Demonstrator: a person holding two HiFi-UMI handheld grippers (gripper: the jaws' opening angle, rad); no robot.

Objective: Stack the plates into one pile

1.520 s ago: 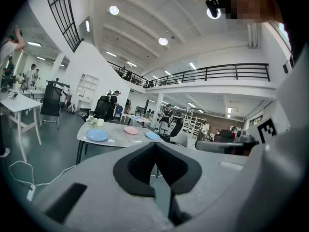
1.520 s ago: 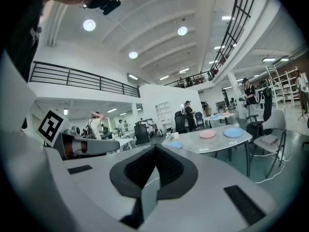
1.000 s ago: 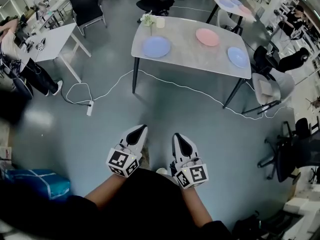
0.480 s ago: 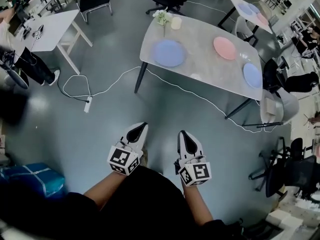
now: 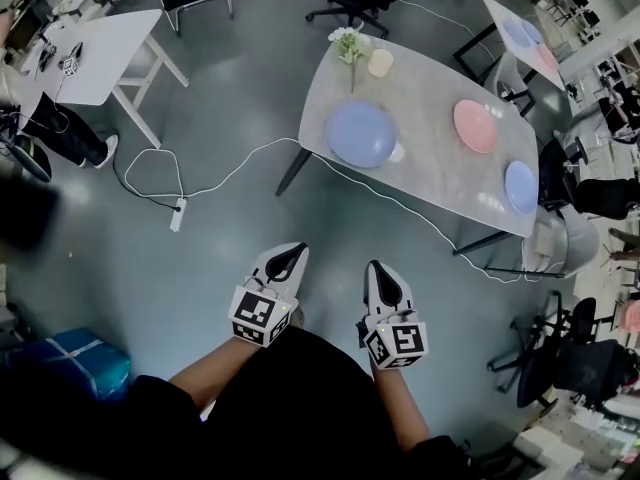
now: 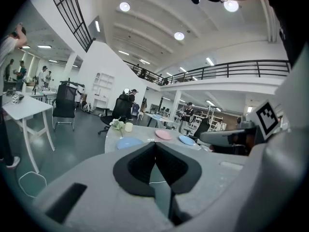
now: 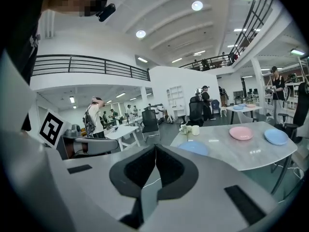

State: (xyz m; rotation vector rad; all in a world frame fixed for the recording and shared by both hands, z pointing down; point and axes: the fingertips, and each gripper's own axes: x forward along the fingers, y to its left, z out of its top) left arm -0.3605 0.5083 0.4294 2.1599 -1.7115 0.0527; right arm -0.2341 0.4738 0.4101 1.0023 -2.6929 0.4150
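Grey-floored hall; table (image 5: 430, 173) ahead and to the right of us, well apart. On it, unstacked: large blue plate (image 5: 361, 134) nearest, pink plate (image 5: 475, 126), small blue plate (image 5: 521, 186) farthest right. We hold left gripper (image 5: 293, 254) and right gripper (image 5: 378, 271) above the floor, jaws together, nothing between them; the right gripper lies slightly nearer.

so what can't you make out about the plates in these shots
- large blue plate: near rim hidden behind the left gripper and right gripper in their own views
- pink plate and small blue plate: too small in every view to tell single from stacked
- pale patch beside the large blue plate, head view: glare or object, unclear
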